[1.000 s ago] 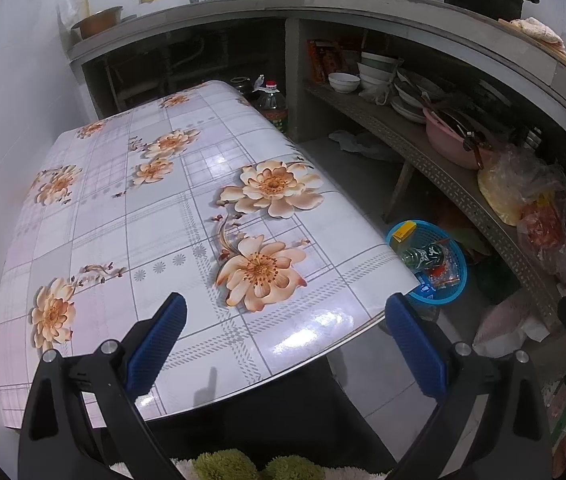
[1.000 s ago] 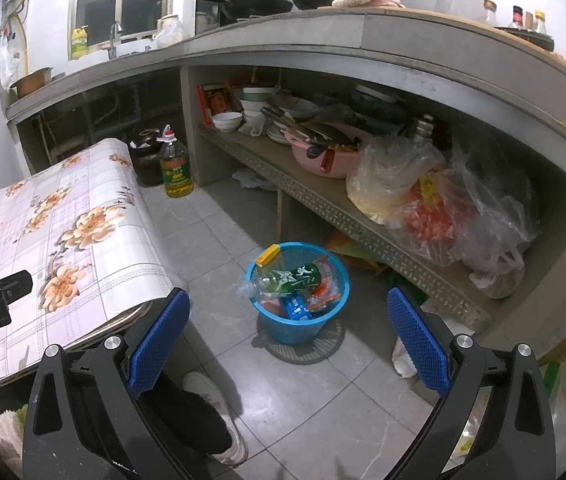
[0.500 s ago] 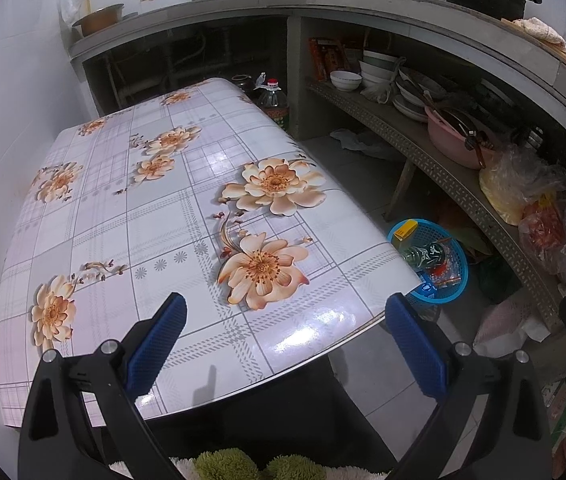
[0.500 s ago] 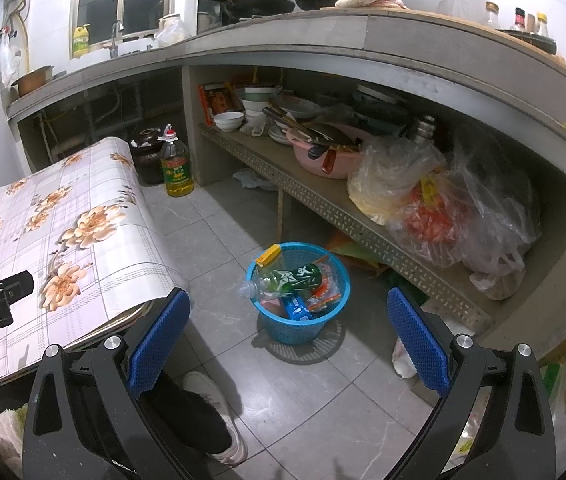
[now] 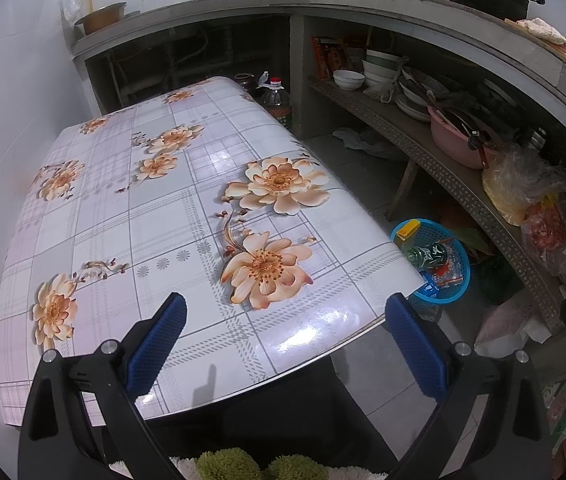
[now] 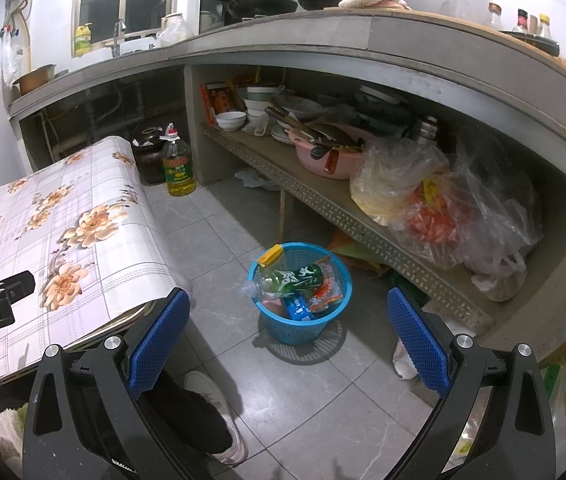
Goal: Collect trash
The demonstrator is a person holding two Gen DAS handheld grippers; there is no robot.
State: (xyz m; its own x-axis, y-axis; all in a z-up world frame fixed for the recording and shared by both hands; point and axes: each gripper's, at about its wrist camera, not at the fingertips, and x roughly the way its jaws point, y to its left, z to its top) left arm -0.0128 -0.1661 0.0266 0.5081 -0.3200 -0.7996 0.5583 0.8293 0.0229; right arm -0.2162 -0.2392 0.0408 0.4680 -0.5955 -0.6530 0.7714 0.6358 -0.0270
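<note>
Two hand-held grippers, both spread wide with nothing between the blue pads: left gripper (image 5: 283, 344) above the near edge of the flower-patterned table (image 5: 131, 216), right gripper (image 6: 289, 344) over the grey tiled floor (image 6: 219, 236). One blue basket (image 6: 303, 328) on that floor, between table and lower shelf (image 6: 323, 204), holding a green plastic bottle (image 6: 291, 278), a yellow item at its rim and coloured wrappers. One oil bottle (image 6: 179, 164) farther back, beside a dark jar (image 6: 149, 156).

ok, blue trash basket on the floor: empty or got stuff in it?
Not empty. The blue basket holds a green plastic bottle lying on its side, plus wrappers.
</note>
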